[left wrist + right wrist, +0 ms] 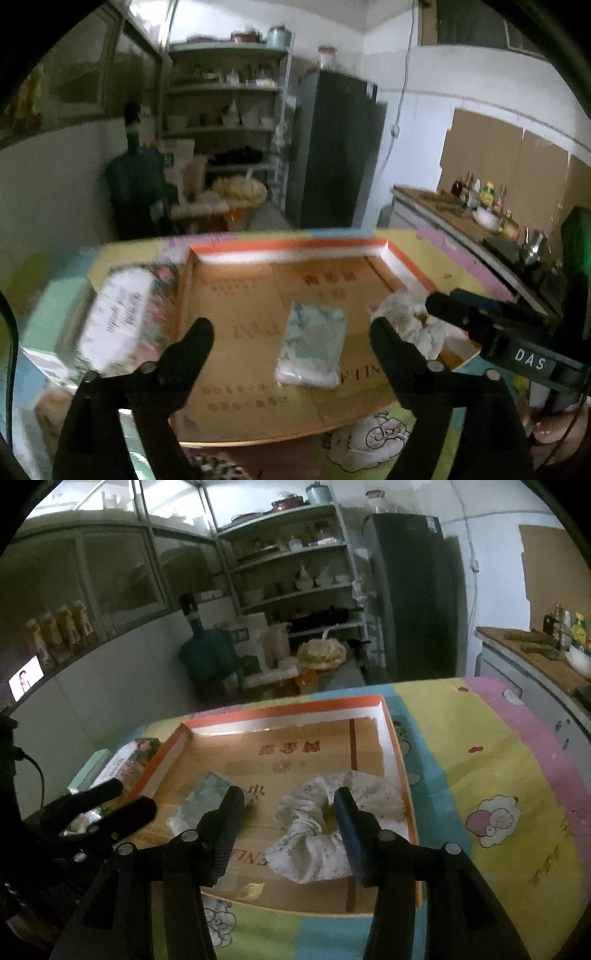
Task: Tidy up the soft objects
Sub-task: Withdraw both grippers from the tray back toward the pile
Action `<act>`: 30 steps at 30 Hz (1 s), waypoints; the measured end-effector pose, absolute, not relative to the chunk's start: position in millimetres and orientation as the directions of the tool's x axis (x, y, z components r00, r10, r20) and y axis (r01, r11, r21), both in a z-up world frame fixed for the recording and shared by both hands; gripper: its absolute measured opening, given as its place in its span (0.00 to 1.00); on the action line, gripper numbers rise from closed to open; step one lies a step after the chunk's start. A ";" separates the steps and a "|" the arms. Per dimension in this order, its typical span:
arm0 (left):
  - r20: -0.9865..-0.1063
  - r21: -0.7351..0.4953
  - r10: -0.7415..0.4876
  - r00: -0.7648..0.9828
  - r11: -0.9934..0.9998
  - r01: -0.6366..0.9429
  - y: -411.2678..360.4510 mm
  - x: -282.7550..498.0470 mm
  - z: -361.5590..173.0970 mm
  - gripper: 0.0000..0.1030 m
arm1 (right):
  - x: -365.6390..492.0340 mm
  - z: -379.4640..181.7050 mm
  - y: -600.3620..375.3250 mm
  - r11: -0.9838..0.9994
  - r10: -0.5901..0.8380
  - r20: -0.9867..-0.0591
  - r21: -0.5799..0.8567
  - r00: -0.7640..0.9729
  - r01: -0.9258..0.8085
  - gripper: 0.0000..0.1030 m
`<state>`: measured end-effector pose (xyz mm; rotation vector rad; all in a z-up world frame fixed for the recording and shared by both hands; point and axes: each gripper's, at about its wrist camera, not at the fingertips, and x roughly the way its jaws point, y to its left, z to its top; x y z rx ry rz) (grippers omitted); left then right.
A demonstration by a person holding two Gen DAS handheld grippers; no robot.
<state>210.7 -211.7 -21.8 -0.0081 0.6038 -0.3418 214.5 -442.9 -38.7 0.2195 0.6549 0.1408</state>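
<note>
Left view is motion-blurred. Left gripper (291, 332) spread wide above the tissue pack (314, 347) in the cardboard tray (391, 738); right gripper (290, 805) parted, straddling the crumpled white cloth (314, 834) there

Left gripper (291, 341): two matte black tapered fingers (192, 350), each with a silver screw at its base. Right gripper (290, 812): black fingers, ribbed pads (227, 834), the right-hand pad blue; silver screws behind. Its body carried a white "DAS" label (529, 360) and a black cable.
</note>
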 end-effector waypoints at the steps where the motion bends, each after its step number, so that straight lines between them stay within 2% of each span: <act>1: -0.537 -0.105 -0.317 0.782 0.945 0.311 -208.5 207.4 -17.0 0.86 | 212.0 -36.0 -441.8 0.968 0.195 -0.581 0.245 0.790 -0.059 0.53; 5: -0.478 -0.092 -0.309 0.822 0.948 0.303 -195.2 192.4 1.5 0.86 | 195.7 -23.3 -433.4 0.967 0.195 -0.541 0.246 0.818 -0.068 0.58; 15: -0.360 -0.059 -0.270 0.893 0.962 0.267 -157.3 156.5 32.3 0.87 | 158.4 -0.4 -406.8 0.966 0.189 -0.487 0.248 0.853 -0.073 0.58; 20: -0.325 0.002 -0.198 0.925 0.978 0.210 -137.8 135.3 42.5 0.87 | 137.5 10.8 -386.8 0.964 0.198 -0.453 0.250 0.869 -0.090 0.59; 30: -0.285 -0.059 -0.191 0.939 0.982 0.182 -80.0 95.3 54.1 0.87 | 90.2 26.8 -328.6 0.969 0.209 -0.396 0.207 0.894 -0.135 0.60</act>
